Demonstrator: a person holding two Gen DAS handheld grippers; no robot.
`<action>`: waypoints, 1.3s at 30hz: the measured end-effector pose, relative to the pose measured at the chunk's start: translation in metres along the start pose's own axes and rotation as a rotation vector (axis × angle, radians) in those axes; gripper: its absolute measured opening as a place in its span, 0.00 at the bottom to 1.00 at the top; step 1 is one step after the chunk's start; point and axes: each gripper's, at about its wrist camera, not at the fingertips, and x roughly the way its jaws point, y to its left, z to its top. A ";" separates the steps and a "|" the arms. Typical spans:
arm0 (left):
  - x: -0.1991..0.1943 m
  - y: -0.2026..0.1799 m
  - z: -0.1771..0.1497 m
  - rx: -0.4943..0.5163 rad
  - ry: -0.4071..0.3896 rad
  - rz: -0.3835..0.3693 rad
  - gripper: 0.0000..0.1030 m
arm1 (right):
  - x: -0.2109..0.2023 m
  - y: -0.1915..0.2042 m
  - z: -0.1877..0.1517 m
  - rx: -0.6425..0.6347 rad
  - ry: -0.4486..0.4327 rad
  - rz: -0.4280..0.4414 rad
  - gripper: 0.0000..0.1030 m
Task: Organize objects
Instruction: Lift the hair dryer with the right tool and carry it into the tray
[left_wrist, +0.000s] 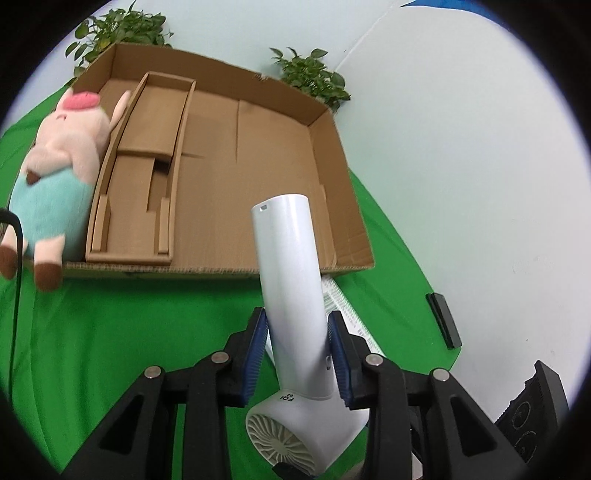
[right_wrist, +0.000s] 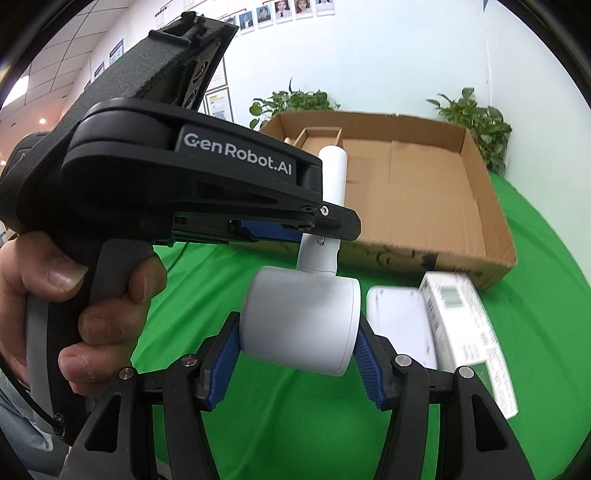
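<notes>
The left gripper (left_wrist: 298, 354) is clamping the white hair dryer (left_wrist: 291, 295) by its handle, low centre of the left wrist view, while the right gripper (right_wrist: 295, 354) is pinching the dryer's barrel, low centre of its own view. Two grips are probably sharing the awkward shape and stopping it from swinging. The dryer is hanging clear above the green surface (left_wrist: 110, 332), handle aimed toward the open cardboard box (left_wrist: 258, 166) in the upper middle, likely its destination. A plush pig (left_wrist: 62, 177) is occupying the box's left compartment.
</notes>
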 end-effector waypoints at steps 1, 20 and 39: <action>-0.001 -0.001 0.004 0.005 -0.005 -0.004 0.31 | 0.000 -0.001 0.004 0.000 -0.005 -0.003 0.54; 0.038 -0.011 0.110 0.126 0.013 0.044 0.30 | 0.052 -0.067 0.106 0.113 0.023 0.061 0.53; 0.109 0.025 0.116 0.163 0.094 0.218 0.30 | 0.158 -0.111 0.111 0.269 0.162 0.163 0.51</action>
